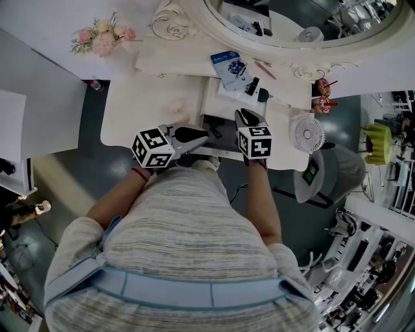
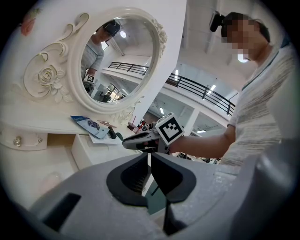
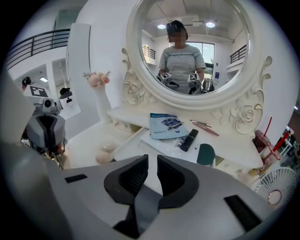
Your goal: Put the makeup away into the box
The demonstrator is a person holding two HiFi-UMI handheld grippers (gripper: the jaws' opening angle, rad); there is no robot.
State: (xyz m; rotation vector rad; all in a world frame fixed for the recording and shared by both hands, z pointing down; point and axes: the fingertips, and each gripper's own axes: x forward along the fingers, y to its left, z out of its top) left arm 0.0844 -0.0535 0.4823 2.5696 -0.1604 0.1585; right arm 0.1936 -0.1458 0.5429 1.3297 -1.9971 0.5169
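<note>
L gripper [image 2: 150,161]: jaws together, only thin slit, nothing btwn. Held level over table [image 1: 130,123] front edge. R gripper [image 3: 152,164]: jaws nearly together, narrow gap, empty; tilted down twd makeup. Blue packet [image 3: 166,124], black tube [image 3: 189,139], pink stick [image 3: 206,124], green disc [image 3: 206,153] lie under mirror [image 3: 192,51], at far end of white box [image 2: 93,152]. Packet, tube on white sheet. Fan [image 1: 309,133] at table's R end.

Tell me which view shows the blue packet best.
The right gripper view: the blue packet lies near centre, face up, unobstructed. The head view shows it small, below the mirror; the left gripper view shows it foreshortened from the side.
</note>
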